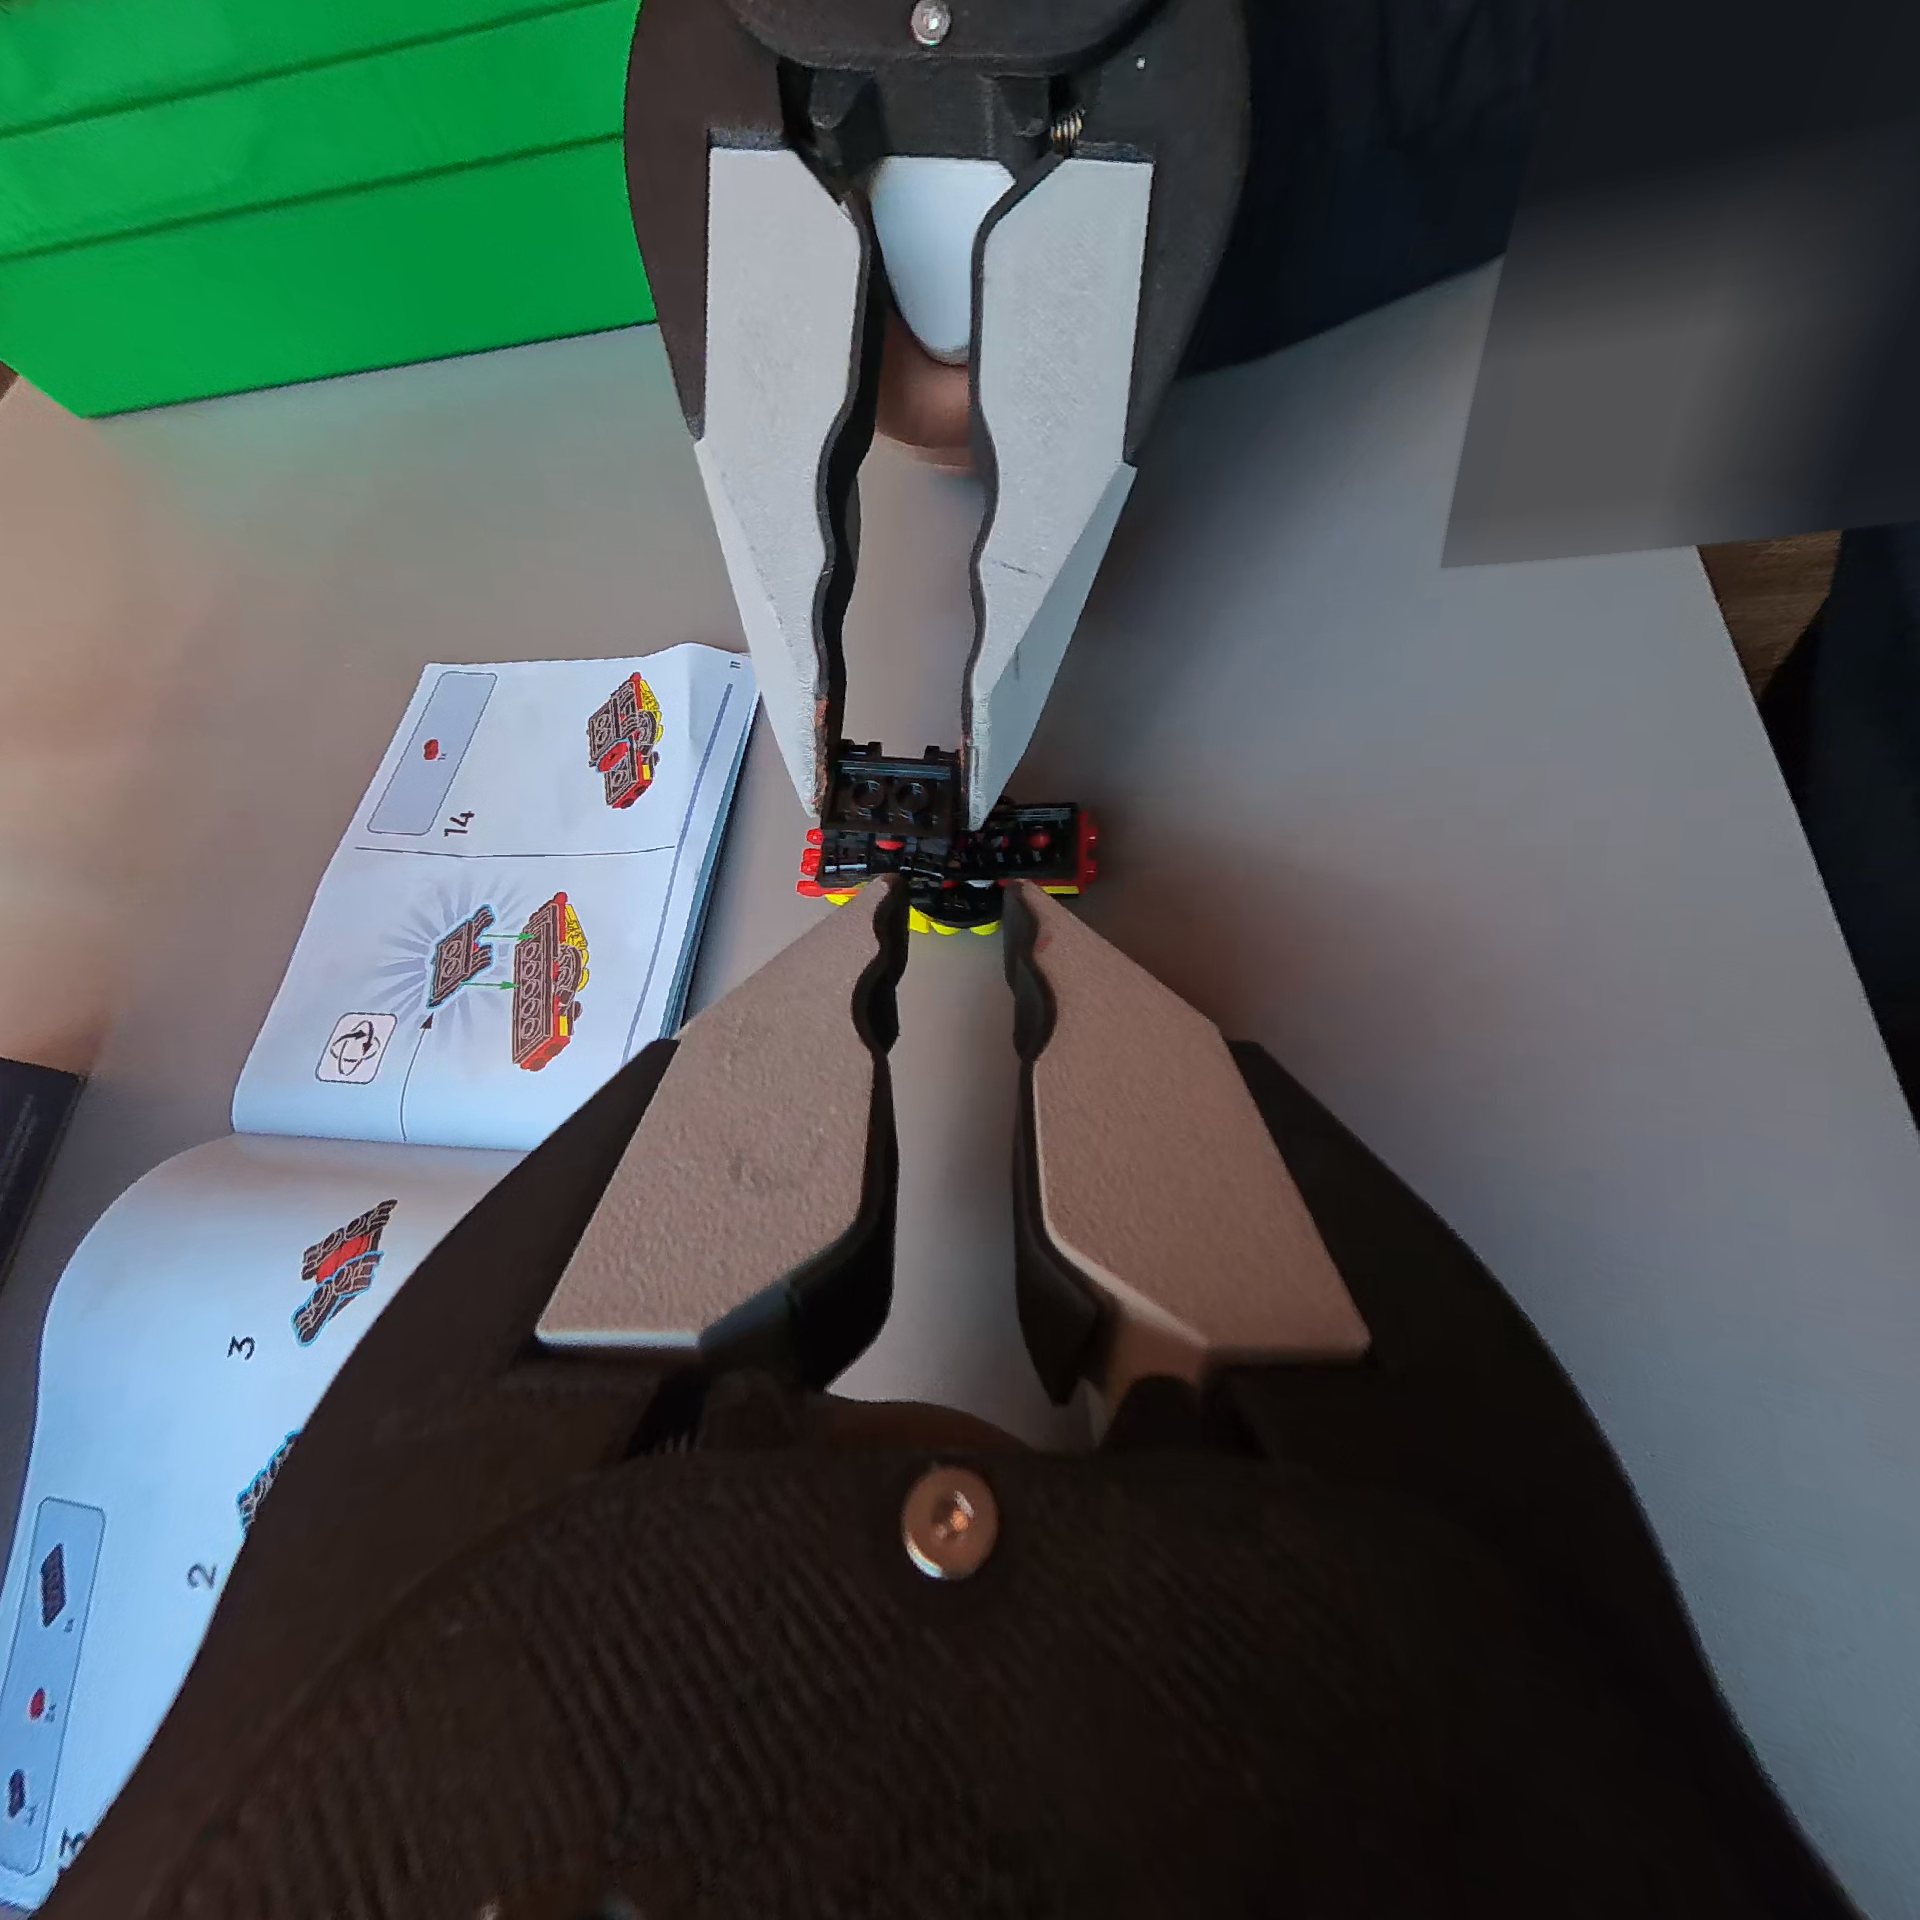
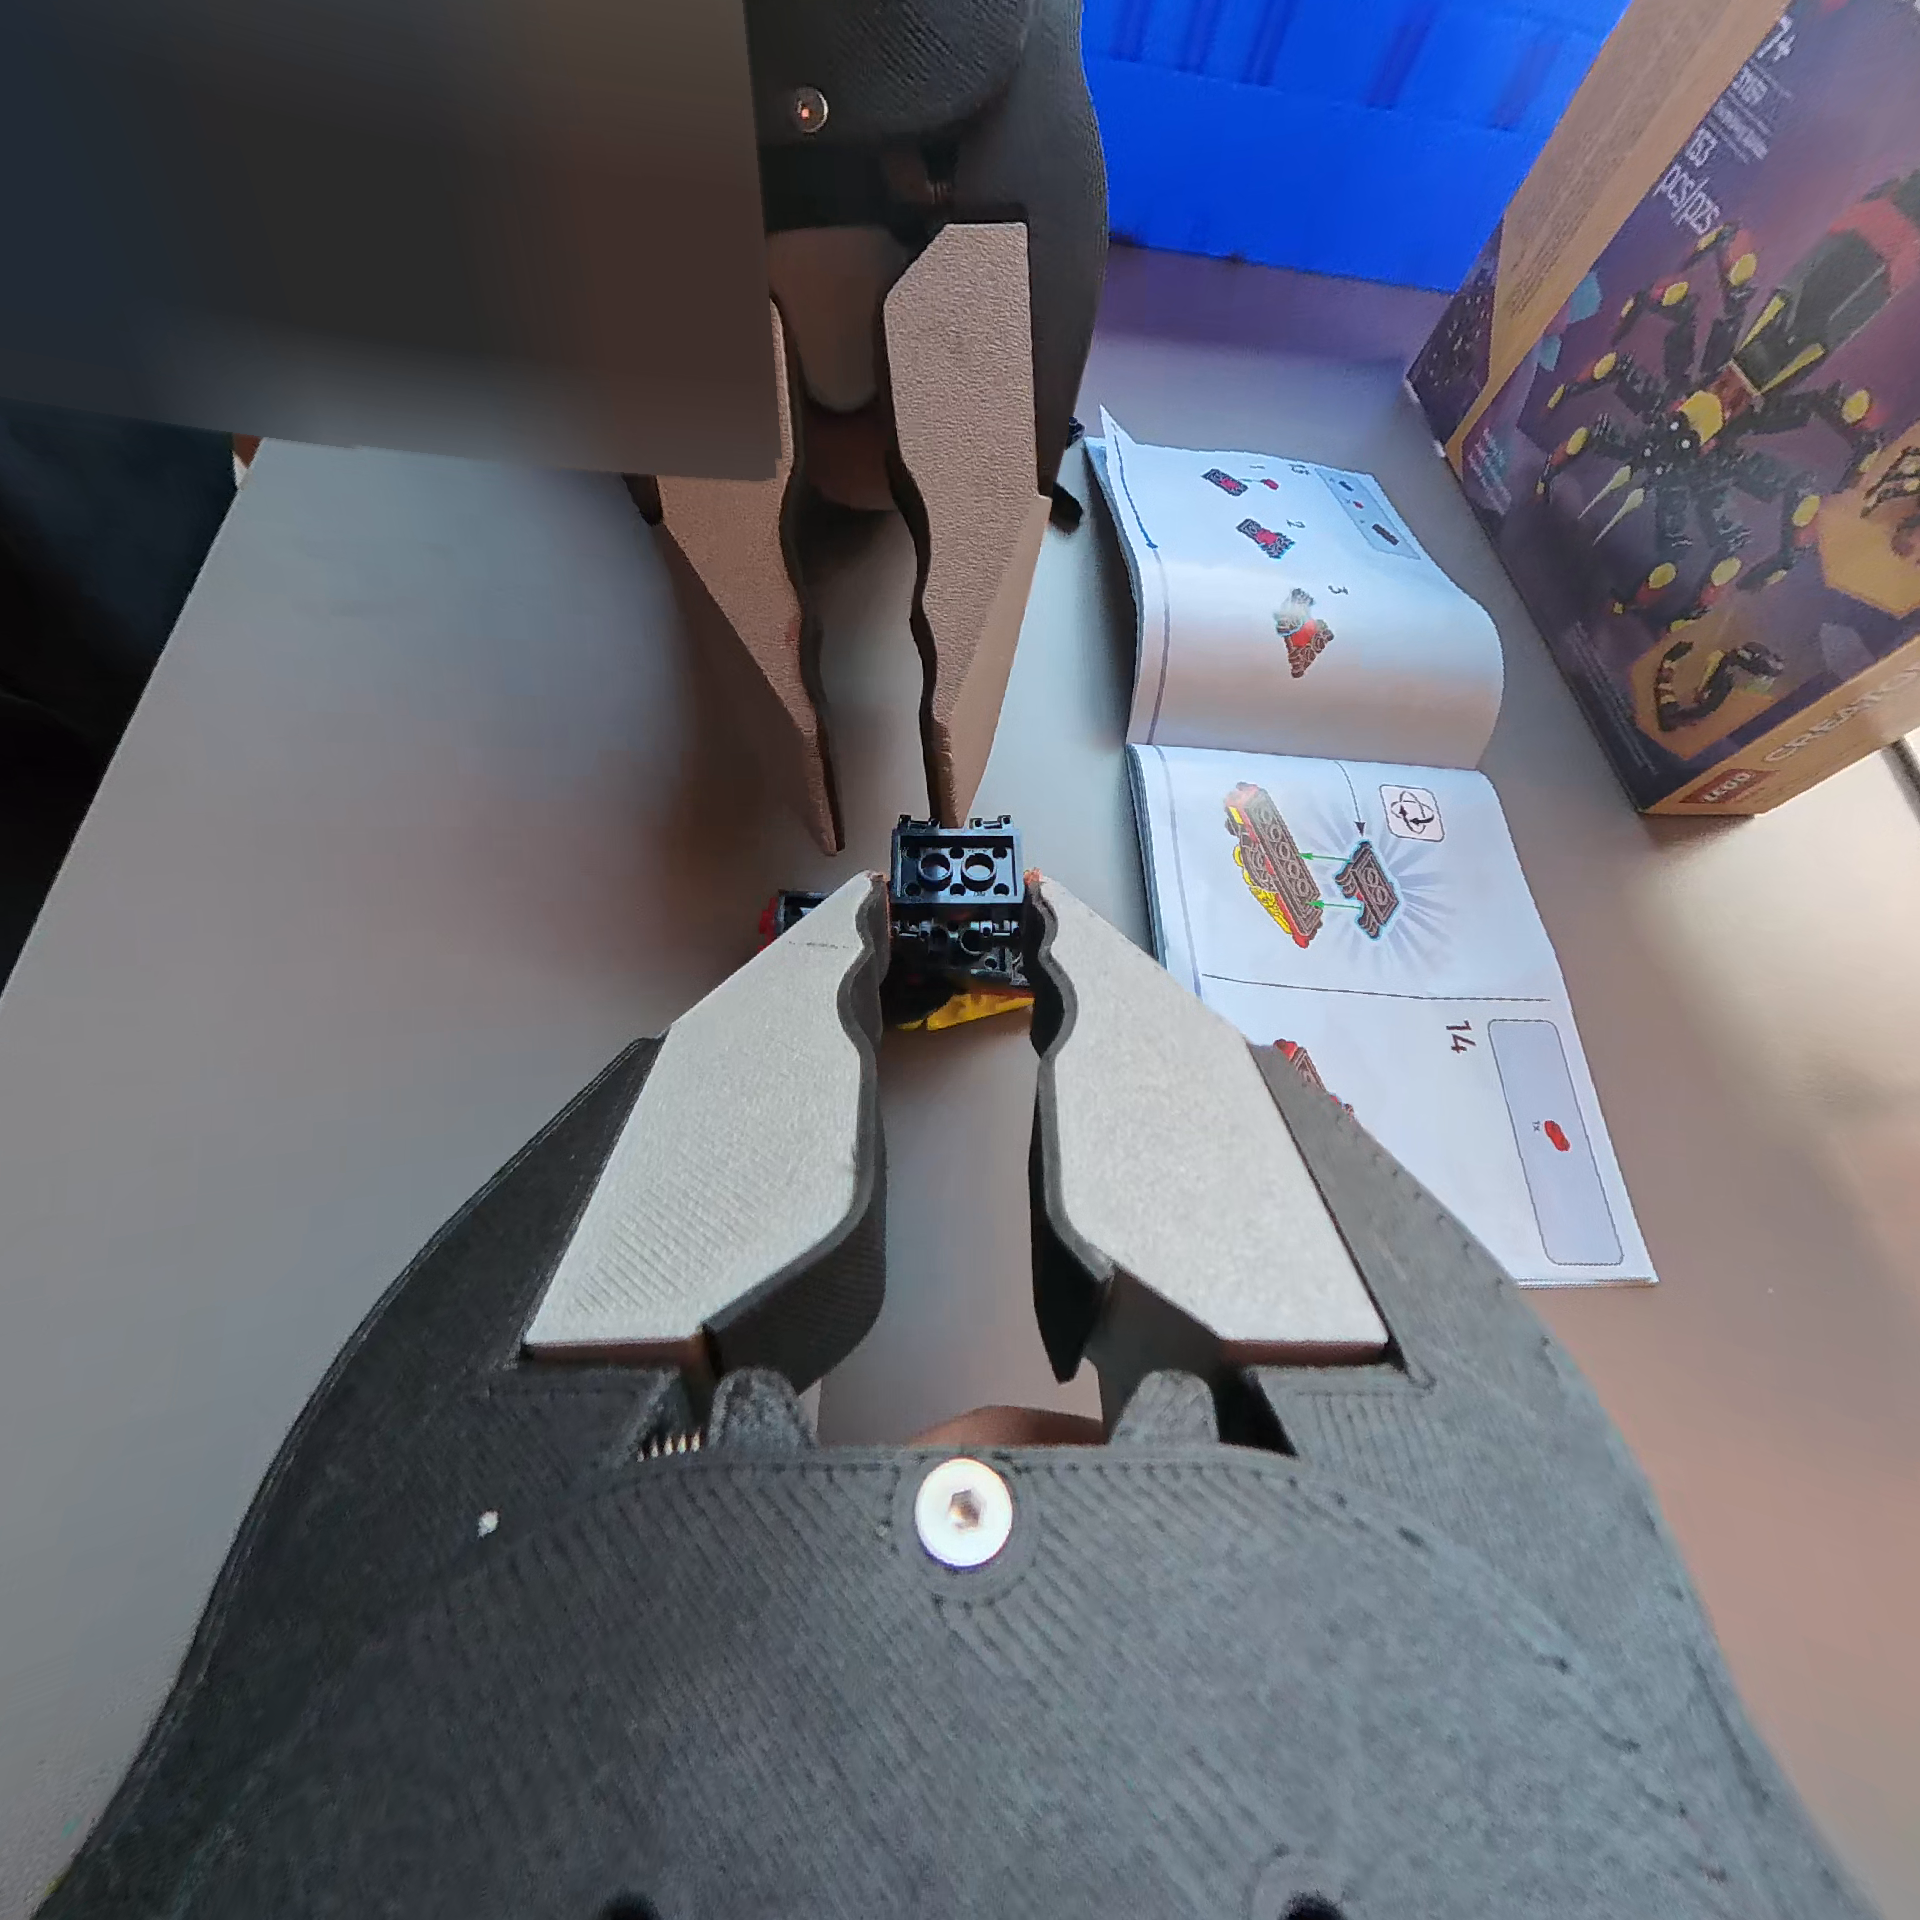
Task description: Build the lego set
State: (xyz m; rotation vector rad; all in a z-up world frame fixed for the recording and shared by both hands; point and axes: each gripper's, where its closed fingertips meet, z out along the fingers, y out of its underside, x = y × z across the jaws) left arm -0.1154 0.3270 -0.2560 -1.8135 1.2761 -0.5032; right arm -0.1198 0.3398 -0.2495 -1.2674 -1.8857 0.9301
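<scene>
Right claw is clamped on the small black block, seating it onto the model that left claw grips steady above the tabletop.

Centre: the small black, red and yellow brick model sits on the grey tabletop, boxed in by the grey-fingered left gripper from the near side and the grey-fingered right gripper from the far side, both touching it.
Left of model: open white paper instruction booklet lies flat just beside it, with the green plastic bin standing beyond.
Right of model: bare tabletop out to its edge.
Right wrist view: printed cardboard set box stands past the booklet; blue plastic crate behind.
</scene>
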